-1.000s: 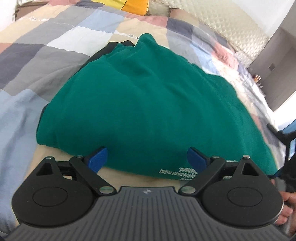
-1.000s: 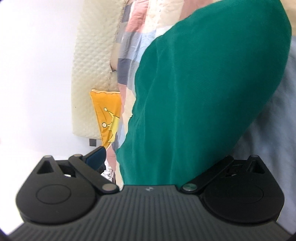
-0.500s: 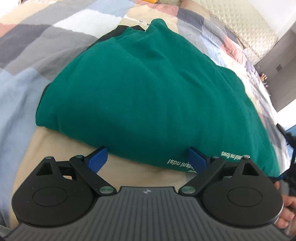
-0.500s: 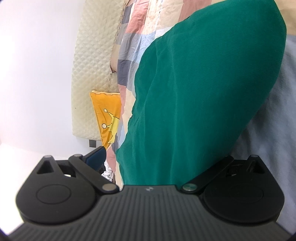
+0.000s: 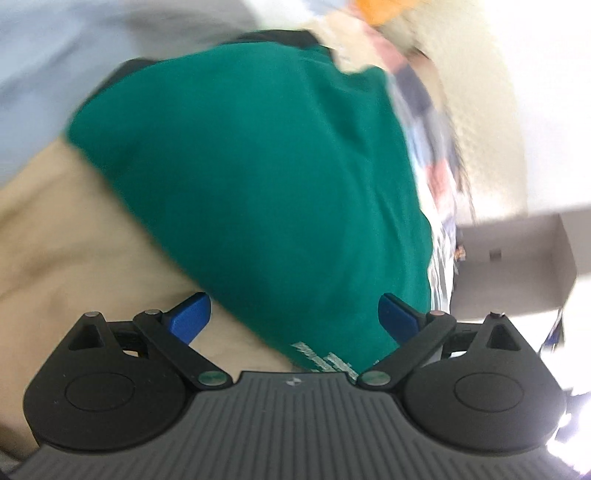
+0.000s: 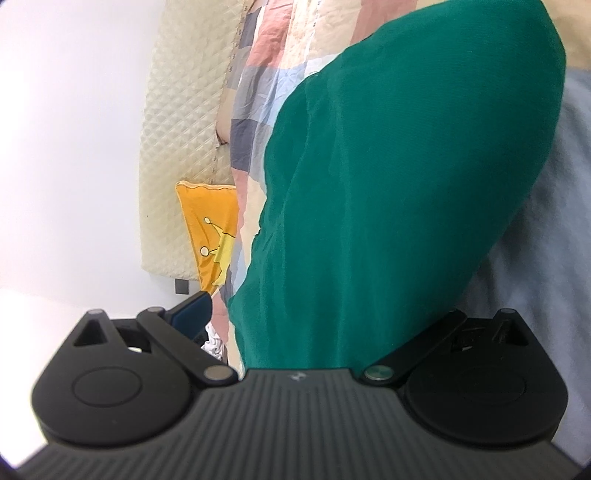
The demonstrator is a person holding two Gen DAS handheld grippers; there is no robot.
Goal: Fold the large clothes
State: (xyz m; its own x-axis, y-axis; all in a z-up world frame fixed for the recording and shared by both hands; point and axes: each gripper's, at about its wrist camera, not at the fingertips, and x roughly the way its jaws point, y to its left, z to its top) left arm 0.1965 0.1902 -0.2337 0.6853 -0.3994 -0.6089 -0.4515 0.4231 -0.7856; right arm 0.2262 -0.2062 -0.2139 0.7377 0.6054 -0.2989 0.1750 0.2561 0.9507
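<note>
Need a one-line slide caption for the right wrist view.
Right gripper open around the folded green garment on a patchwork quilt.

Bed under a patchwork quilt [image 6: 258, 74] – pink, grey, pale blue and beige squares, cream quilted headboard [image 6: 184, 129] against a plain white wall [image 6: 74, 110], orange-yellow pillow [image 6: 210, 229] beside the headboard, bright even light – left view blurred, grey wall corner [image 5: 517, 266] at right.

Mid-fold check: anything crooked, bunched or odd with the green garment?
Mostly tidy. The green garment lies folded on the patchwork quilt, but a dark layer peeks out along its far edge. The left view is motion-blurred, so finer wrinkles can't be judged.
</note>
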